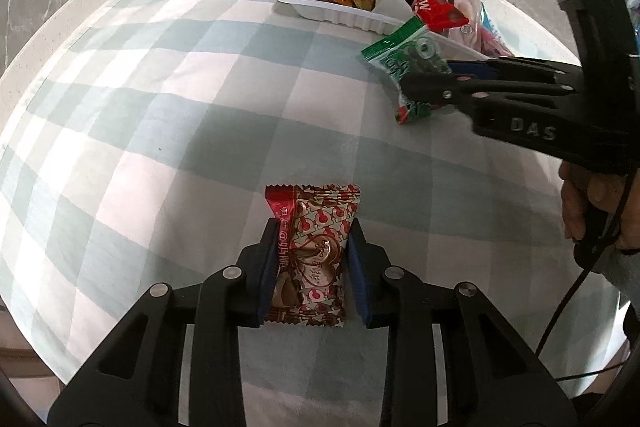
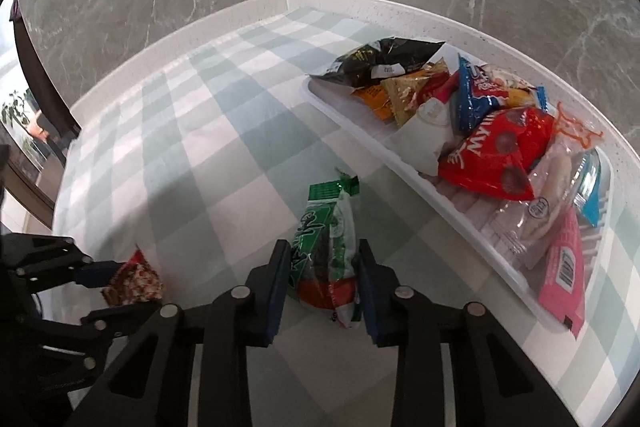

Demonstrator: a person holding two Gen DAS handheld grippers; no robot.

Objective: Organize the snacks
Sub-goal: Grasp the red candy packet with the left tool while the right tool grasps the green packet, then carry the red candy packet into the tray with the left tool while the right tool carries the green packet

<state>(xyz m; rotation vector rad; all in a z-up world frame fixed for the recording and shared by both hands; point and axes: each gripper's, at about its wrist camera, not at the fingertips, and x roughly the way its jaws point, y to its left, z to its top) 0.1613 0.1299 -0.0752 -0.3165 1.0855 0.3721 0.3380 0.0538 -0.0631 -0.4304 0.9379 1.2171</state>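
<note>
My left gripper (image 1: 313,259) is shut on a red and brown patterned snack packet (image 1: 312,255), its blue pads pressing both sides, just above the checked cloth. The packet also shows in the right wrist view (image 2: 134,281). My right gripper (image 2: 324,275) is shut on a green and red snack packet (image 2: 328,239), held above the cloth beside the white tray (image 2: 360,135). In the left wrist view the right gripper (image 1: 430,85) holds the green packet (image 1: 404,57) next to the tray (image 1: 340,15).
The tray holds several snack packets: a black one (image 2: 384,61), a red one (image 2: 496,155), a pink one (image 2: 562,267). The checked cloth (image 1: 160,107) covers a white round table (image 2: 248,7). A grey marble floor lies beyond.
</note>
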